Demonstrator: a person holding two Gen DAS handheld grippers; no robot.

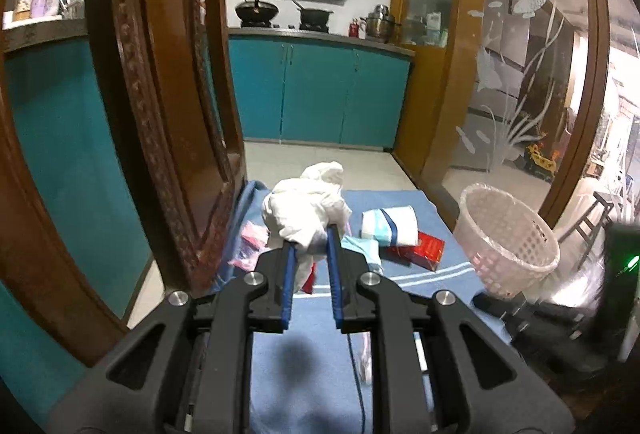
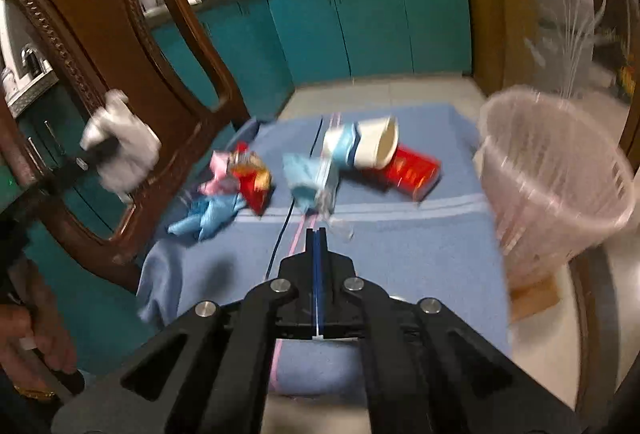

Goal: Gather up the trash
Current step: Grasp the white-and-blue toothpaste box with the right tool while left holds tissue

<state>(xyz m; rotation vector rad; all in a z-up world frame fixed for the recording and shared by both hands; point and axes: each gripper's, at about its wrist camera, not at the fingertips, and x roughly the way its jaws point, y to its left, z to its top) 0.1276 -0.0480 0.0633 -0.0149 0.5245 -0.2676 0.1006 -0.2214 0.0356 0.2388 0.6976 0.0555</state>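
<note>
My left gripper clamps the white wad — I'd carry it squarely over the basket; right gripper closed, empty.

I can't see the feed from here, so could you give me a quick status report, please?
Left gripper shut on white crumpled wad, lifted. Right gripper shut, empty. Wrappers, paper cup, red box still on blue cloth. Basket at right, unobstructed.

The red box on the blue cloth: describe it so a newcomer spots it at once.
Start at the blue cloth, then go to the white mesh basket at its right edge. The red box lies just left of it, under a white paper cup; it is the only rigid red carton.
</note>
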